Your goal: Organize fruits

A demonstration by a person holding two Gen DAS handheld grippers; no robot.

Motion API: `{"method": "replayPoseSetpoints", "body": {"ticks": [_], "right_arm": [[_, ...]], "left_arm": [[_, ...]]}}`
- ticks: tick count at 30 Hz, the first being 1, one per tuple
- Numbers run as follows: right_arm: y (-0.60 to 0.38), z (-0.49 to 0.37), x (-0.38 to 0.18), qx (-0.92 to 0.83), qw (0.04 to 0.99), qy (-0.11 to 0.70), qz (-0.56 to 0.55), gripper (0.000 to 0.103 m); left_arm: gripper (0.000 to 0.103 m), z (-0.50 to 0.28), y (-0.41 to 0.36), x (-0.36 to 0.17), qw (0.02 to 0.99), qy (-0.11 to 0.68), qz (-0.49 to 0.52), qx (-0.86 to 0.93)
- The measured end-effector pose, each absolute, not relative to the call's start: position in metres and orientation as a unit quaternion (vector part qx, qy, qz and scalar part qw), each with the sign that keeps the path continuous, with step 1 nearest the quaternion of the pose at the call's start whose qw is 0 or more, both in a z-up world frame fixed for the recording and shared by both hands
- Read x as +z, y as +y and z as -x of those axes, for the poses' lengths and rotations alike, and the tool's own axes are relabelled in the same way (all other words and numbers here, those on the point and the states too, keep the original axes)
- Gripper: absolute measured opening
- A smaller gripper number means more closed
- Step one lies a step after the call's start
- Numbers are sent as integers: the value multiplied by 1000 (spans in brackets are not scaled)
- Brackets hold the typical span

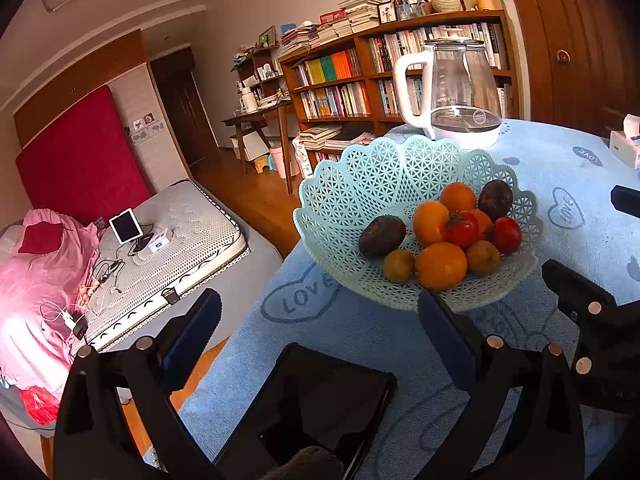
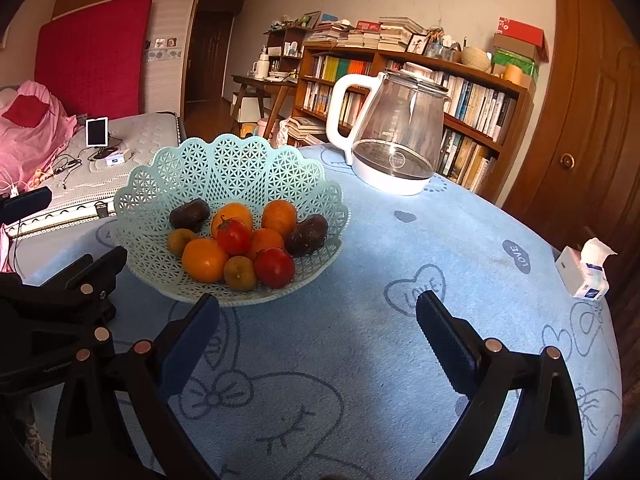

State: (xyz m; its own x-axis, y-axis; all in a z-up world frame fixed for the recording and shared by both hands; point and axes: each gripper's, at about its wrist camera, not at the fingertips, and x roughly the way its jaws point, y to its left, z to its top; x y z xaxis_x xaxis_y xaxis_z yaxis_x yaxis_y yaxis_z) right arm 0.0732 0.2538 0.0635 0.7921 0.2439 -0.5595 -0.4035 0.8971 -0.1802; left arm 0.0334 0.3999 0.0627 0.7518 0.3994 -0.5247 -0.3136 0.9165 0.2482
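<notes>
A pale turquoise lattice basket (image 1: 360, 184) (image 2: 244, 164) stands on the blue tablecloth. In it lie several oranges (image 1: 440, 266) (image 2: 205, 260), two red tomatoes (image 1: 462, 228) (image 2: 274, 267), two dark avocados (image 1: 382, 236) (image 2: 307, 234) and two small yellow-brown fruits (image 1: 399, 266) (image 2: 239, 273). My left gripper (image 1: 320, 312) is open and holds nothing, just in front of the basket's near rim. My right gripper (image 2: 318, 312) is open too, empty, near the basket's front right. Each gripper shows at the edge of the other's view.
A glass kettle (image 1: 460, 92) (image 2: 396, 140) on a white base stands behind the basket. A dark phone (image 1: 320, 408) lies on the cloth under my left gripper. A tissue pack (image 2: 584, 270) sits at the table's right edge. A bed (image 1: 172, 248) is left, bookshelves behind.
</notes>
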Motion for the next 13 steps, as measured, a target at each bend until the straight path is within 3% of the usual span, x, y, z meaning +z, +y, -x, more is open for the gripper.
{"method": "replayPoseSetpoints", "body": {"ticks": [13], "right_arm": [[240,-78,63,147,934,292,145,98]], "left_arm": [[100,-23,394,68,938,286,-75,182]]}}
